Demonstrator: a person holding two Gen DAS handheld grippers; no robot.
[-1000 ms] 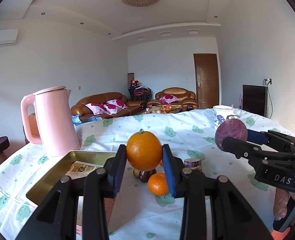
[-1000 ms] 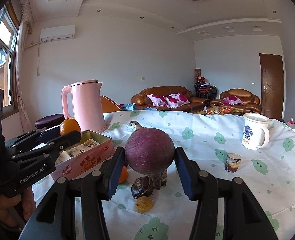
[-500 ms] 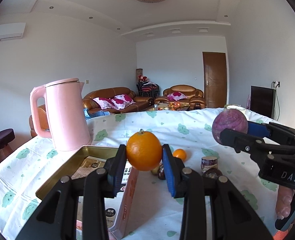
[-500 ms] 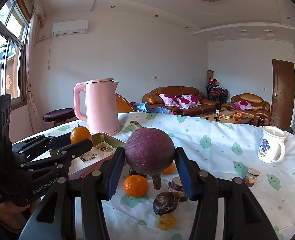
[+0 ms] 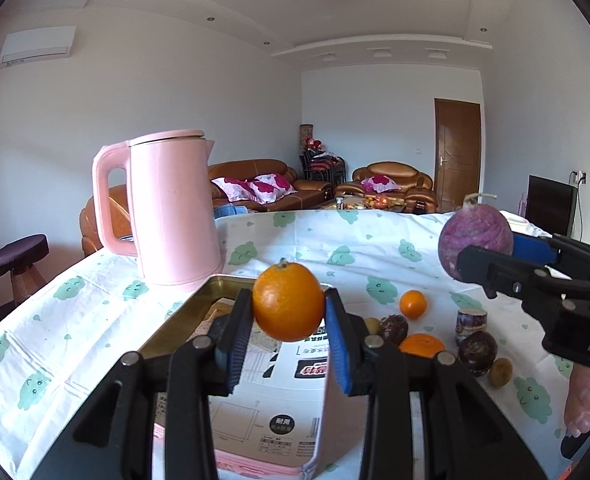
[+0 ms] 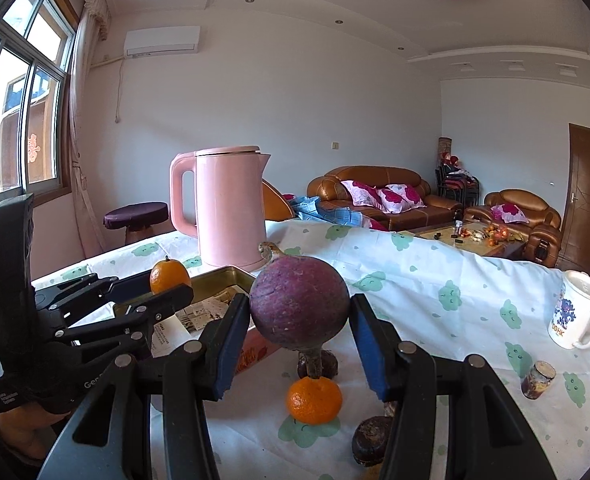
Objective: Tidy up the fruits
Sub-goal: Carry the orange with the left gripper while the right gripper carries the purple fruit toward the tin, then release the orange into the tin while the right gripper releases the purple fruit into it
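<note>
The left gripper point(image 5: 289, 314) is closed on an orange point(image 5: 287, 301) above the open tin box point(image 5: 183, 308). The right gripper point(image 6: 300, 326) clamps a round purple root point(image 6: 300, 309) above the loose fruits point(image 6: 314, 399) on the tablecloth point(image 6: 455, 300).

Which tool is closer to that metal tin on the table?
The left. The left tool, holding an orange, is right above the tin. The right tool, holding the purple fruit, is off to the tin's side, above the loose fruit.
</note>
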